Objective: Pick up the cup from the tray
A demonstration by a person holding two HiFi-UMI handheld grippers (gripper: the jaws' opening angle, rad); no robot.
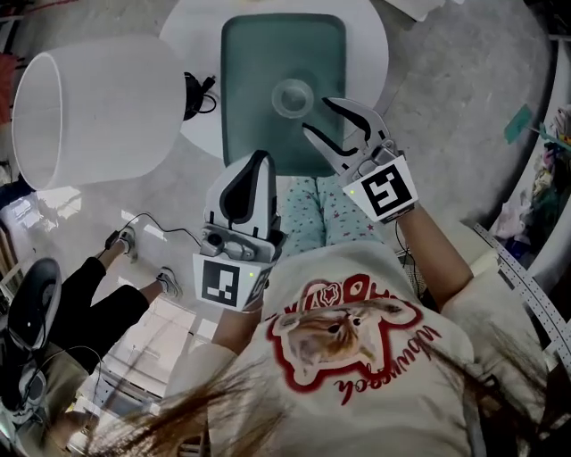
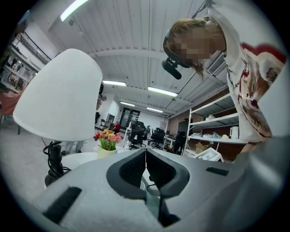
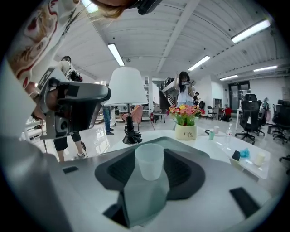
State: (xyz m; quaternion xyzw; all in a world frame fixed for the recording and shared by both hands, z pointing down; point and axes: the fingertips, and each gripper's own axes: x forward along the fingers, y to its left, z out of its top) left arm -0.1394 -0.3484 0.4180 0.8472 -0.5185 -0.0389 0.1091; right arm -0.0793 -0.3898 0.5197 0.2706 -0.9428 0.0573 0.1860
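A clear plastic cup (image 1: pixel 293 96) stands upright near the middle of a green tray (image 1: pixel 245 71) on a round white table (image 1: pixel 189 27). My right gripper (image 1: pixel 316 114) hovers just right of the cup and a little nearer to me, open. In the right gripper view the cup (image 3: pixel 150 161) shows between the dark pads (image 3: pixel 118 171), which do not press on it; the tray (image 3: pixel 147 201) lies below. My left gripper (image 1: pixel 259 157) is held at the tray's near edge, shut and empty. In the left gripper view its fingertips (image 2: pixel 146 155) meet.
A lamp with a big white shade (image 1: pixel 98 112) stands at the table's left side, its black base and cable (image 1: pixel 198 92) beside the tray. A flower pot (image 3: pixel 186 131) sits on the table farther back. A person's legs (image 1: pixel 98 277) are on the floor at left.
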